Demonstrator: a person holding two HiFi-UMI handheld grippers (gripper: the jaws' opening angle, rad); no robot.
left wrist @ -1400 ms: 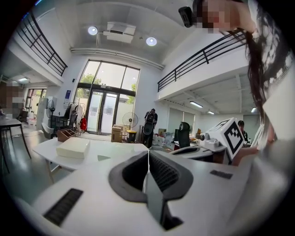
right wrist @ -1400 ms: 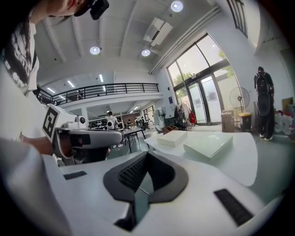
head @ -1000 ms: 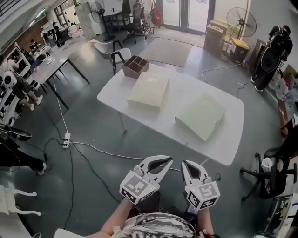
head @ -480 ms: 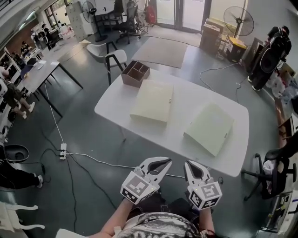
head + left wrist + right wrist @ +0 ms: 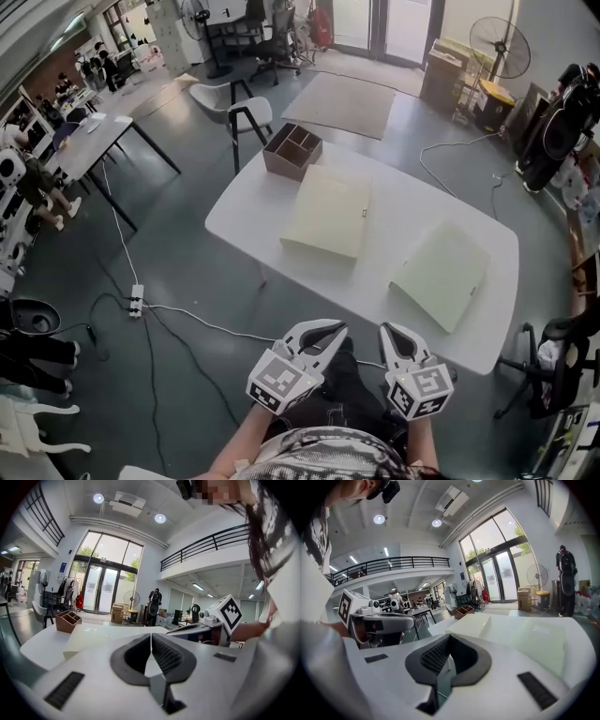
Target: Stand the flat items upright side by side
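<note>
Two flat cream binders lie on the white table [image 5: 253, 202]: one [image 5: 329, 210] near its middle, the other [image 5: 441, 273] toward the right end. A brown divided wooden box [image 5: 292, 150] stands at the table's far left corner. Both grippers hang in front of my body, short of the table's near edge. My left gripper [image 5: 328, 327] is shut with nothing in it. My right gripper [image 5: 391, 330] is shut too and holds nothing. In the left gripper view, the wooden box [image 5: 67, 620] and a binder [image 5: 98, 638] show beyond the shut jaws. In the right gripper view, a binder [image 5: 487, 623] lies ahead.
A white chair [image 5: 234, 105] stands behind the table's far side. Cables and a power strip [image 5: 135, 298] trail over the grey floor at left. An office chair [image 5: 553, 361] sits off the table's right end. A standing fan [image 5: 497, 47] and boxes line the back right.
I have moved toward the table with both grippers; the table and binders sit nearer and shifted rightward in the head view. Both grippers stayed shut.
</note>
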